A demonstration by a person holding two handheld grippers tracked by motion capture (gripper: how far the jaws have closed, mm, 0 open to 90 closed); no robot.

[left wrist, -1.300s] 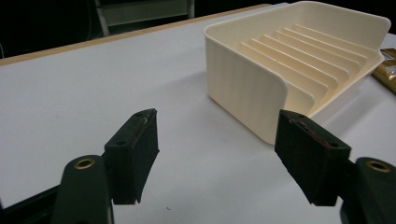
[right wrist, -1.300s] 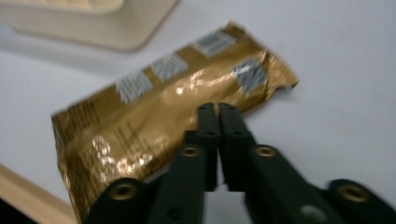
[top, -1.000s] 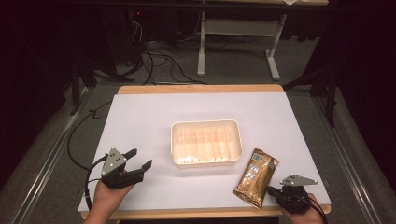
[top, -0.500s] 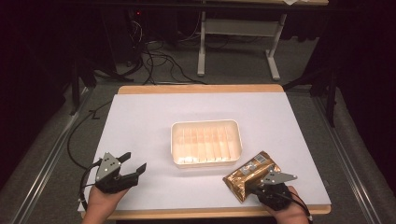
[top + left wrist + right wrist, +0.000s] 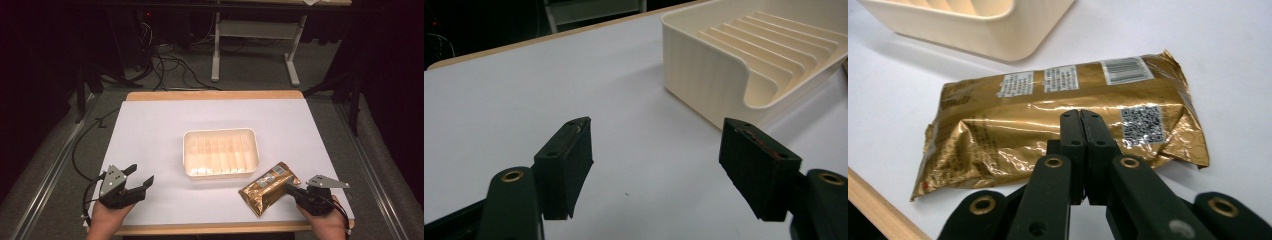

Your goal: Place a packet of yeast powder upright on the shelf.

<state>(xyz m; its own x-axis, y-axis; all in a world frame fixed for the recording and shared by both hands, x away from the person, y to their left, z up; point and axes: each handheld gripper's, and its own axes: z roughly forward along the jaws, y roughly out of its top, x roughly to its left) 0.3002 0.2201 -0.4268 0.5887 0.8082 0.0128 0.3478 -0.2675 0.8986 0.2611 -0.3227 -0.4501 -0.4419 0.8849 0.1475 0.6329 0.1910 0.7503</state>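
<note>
White table (image 5: 150,130): ribbed tray (image 5: 220,153) empty, gold pkt (image 5: 267,187) beside it

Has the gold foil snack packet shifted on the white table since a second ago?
Yes. The gold foil snack packet has swung round and slid left, its lower end now under the cream ridged tray's right corner.

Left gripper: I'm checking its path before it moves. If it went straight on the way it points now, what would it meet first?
Probably the cream tray. The left gripper has its jaws open over bare table, and the tray's near corner lies ahead, slightly right of centre; depth is hard to judge.
</note>
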